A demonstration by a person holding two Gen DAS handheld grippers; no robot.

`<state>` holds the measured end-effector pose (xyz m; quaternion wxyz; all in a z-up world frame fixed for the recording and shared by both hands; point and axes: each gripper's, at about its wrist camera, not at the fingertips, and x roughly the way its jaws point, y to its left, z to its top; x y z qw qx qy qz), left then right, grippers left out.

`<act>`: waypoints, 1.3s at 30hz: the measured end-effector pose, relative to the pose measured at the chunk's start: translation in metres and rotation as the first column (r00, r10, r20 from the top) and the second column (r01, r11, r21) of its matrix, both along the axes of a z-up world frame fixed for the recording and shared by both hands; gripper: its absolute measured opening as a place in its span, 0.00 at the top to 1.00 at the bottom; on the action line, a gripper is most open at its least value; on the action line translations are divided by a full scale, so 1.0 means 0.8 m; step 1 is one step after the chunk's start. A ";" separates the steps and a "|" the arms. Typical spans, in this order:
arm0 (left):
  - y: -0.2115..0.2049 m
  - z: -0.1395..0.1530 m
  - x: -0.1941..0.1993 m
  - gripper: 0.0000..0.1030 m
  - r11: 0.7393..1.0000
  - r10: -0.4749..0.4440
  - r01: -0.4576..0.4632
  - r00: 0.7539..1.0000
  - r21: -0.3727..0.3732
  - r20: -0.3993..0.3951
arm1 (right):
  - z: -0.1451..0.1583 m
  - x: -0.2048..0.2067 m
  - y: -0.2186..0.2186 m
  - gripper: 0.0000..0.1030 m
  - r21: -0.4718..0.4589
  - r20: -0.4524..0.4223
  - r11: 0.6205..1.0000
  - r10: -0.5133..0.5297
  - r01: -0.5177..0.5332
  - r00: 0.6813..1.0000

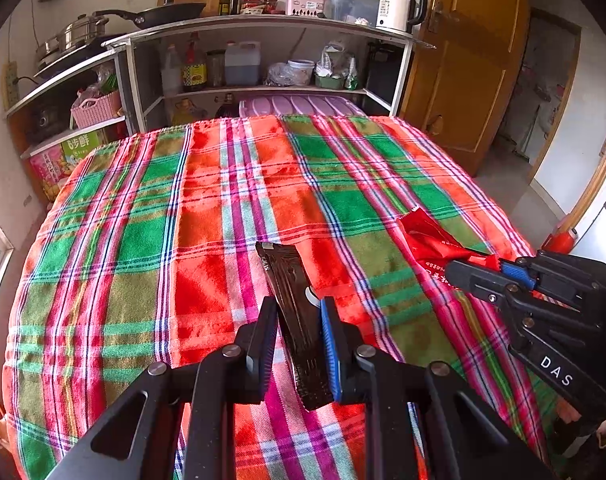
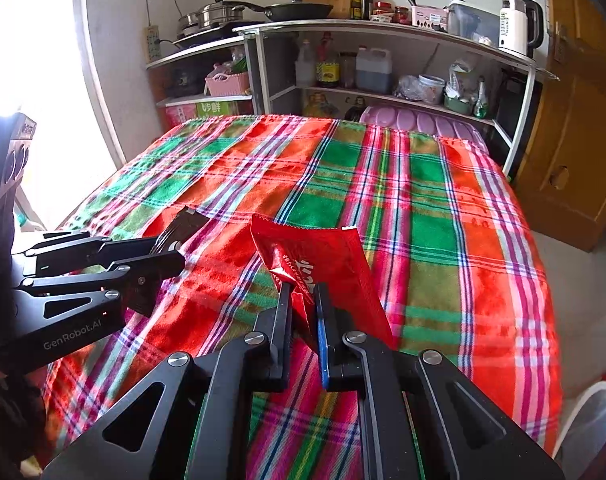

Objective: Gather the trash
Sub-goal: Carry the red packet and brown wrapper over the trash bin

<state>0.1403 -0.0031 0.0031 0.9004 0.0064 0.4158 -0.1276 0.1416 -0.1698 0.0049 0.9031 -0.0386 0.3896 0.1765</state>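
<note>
Both grippers clamped on wrappers above the plaid-covered table.

The plaid tablecloth point(image 1: 231, 208) covers the whole table; a shelf unit point(image 1: 263, 40) with bottles and cookware stands behind it. The right gripper point(image 2: 303, 300) is closed on a red wrapper point(image 2: 331, 252), pinched between its pads near the table's right side. The left gripper point(image 1: 299, 320) is closed on a black wrapper point(image 1: 291, 292), which projects forward from its jaws, near the middle.

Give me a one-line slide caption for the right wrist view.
Right gripper fingers shut on a red wrapper over the plaid tablecloth.
</note>
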 end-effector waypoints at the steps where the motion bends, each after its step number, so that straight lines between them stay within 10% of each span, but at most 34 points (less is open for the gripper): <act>1: -0.002 0.003 -0.002 0.79 1.000 -0.005 0.005 1.000 -0.001 0.005 | 0.003 -0.003 -0.003 0.90 0.002 0.006 1.000 -0.008 0.008 1.000; 22: -0.120 0.058 -0.043 0.79 0.975 -0.218 0.221 0.971 -0.019 0.100 | 0.056 -0.084 -0.113 0.90 0.018 0.095 0.971 -0.240 0.239 0.966; 39: -0.299 0.069 -0.071 0.79 0.886 -0.457 0.463 0.881 -0.029 0.120 | 0.077 -0.164 -0.264 0.90 0.015 0.114 0.857 -0.514 0.516 0.850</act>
